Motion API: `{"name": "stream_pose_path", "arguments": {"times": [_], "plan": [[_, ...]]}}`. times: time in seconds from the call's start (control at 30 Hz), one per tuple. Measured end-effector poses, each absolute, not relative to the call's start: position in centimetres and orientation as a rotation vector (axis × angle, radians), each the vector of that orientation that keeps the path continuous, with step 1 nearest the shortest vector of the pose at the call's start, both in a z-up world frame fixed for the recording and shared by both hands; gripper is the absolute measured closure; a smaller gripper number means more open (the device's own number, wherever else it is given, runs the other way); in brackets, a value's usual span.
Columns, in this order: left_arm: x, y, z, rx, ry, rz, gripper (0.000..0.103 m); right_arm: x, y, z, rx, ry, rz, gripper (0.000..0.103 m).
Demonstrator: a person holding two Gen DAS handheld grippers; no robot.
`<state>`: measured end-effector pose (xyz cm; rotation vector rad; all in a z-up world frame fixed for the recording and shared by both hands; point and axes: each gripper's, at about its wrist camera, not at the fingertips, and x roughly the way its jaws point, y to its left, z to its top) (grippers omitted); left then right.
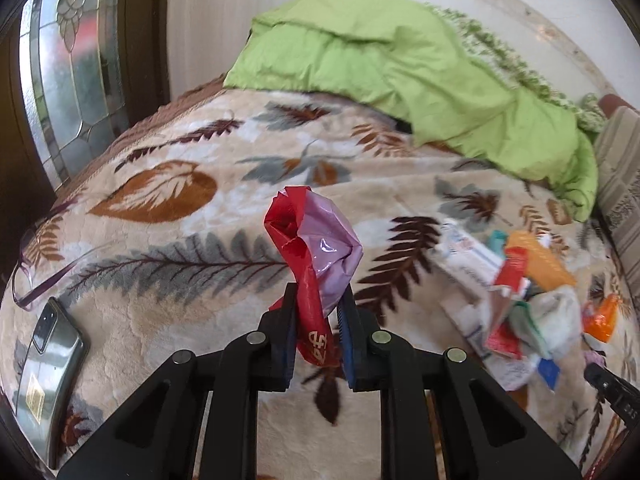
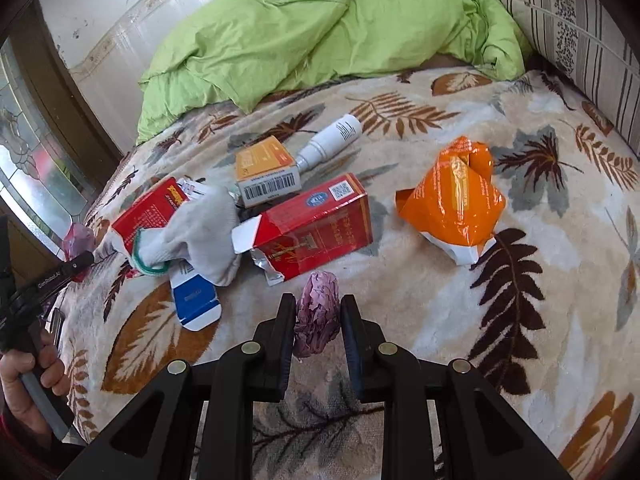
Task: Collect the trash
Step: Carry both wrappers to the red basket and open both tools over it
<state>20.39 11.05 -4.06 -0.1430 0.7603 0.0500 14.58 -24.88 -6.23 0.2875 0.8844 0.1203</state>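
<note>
Over the blanket (image 1: pixel 168 320), both tilted claws pinch: left (image 1: pixel 316 320) red-pink wrapper (image 1: pixel 320 248), right (image 2: pixel 318 320) purple wad (image 2: pixel 318 312)

A bed fills the room, spread with a cream leaf-patterned fleece blanket (image 1: pixel 168 216), a rumpled green duvet (image 1: pixel 400 64) at its far side against a white wall (image 1: pixel 208 20), a leaded-glass door (image 1: pixel 68 80) at left.

Bright daylight from window (image 1: pixel 60 80), wall glare, fisheye edges dark (trash pile (image 1: pixel 528 300) blurred).
</note>
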Motion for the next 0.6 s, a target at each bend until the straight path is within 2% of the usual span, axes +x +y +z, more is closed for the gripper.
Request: {"name": "stream_pose_path", "arguments": {"times": [0.33, 0.6], "plan": [[16.4, 3.2, -2.0, -0.113, 0.718, -0.204, 0.085, 11.3, -26.4, -4.2, 0.368, 0.81, 0.122, 0.079], [9.1, -10.5, -0.1, 0.066, 0.698, -0.545, 0.086, 3.4, -32.9, -0.5, 0.51, 0.726, 0.09, 0.079]]}}
